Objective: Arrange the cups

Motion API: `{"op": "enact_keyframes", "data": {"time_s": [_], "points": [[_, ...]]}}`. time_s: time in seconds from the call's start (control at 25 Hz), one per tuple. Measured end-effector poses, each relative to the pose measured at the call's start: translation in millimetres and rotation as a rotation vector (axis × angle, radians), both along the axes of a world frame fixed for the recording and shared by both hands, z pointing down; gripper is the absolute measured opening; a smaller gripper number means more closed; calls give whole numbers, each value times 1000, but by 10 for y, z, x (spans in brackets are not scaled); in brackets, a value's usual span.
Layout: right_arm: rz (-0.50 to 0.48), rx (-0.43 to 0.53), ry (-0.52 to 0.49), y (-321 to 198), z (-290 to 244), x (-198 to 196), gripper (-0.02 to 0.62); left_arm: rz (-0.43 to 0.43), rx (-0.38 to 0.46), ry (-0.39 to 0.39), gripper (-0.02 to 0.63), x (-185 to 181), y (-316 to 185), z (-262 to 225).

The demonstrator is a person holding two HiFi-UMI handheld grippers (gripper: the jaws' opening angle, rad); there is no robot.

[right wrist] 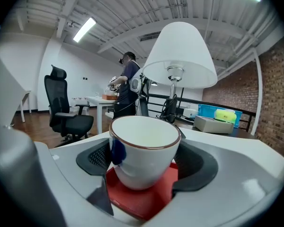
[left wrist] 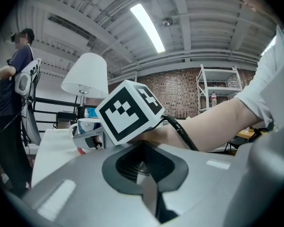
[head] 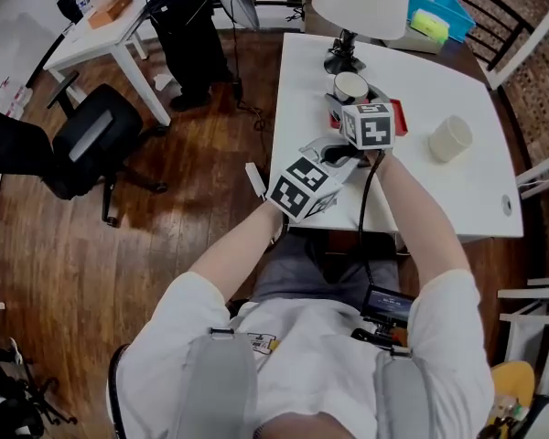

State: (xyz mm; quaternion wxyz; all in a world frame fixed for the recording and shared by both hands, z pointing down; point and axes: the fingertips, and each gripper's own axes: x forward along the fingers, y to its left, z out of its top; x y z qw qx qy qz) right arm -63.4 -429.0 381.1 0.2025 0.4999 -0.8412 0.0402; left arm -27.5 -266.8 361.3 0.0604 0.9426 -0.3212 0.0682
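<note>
A white cup [right wrist: 144,150] with a brown rim and a blue mark stands between the jaws of my right gripper [right wrist: 144,169]. Both pads press its sides, and it sits low over a red square coaster [right wrist: 142,200]. In the head view that cup [head: 350,87] is near the lamp base, just ahead of the right gripper [head: 350,101]. A second, cream cup [head: 450,139] lies on its side further right on the white table [head: 467,199]. My left gripper [left wrist: 149,193] hovers near the table's front edge behind the right one, shut with nothing in it.
A white lamp [head: 361,3] stands at the back of the table. A blue bin [head: 436,5] sits behind it. White chairs [head: 540,186] flank the right side. An office chair [head: 91,140] and a person [head: 188,26] at another table are to the left.
</note>
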Motion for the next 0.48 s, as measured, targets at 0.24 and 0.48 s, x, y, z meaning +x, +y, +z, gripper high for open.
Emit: {"op": "enact_keyframes", "data": {"time_s": [0.24,0.48], "points": [[-44,8,-29,15,-30,-9,428,-5,-8,8,0,24,-5,11],[-186,3,38,164,-32,85,360,-8,-1,4,0,2,0,-38]]}}
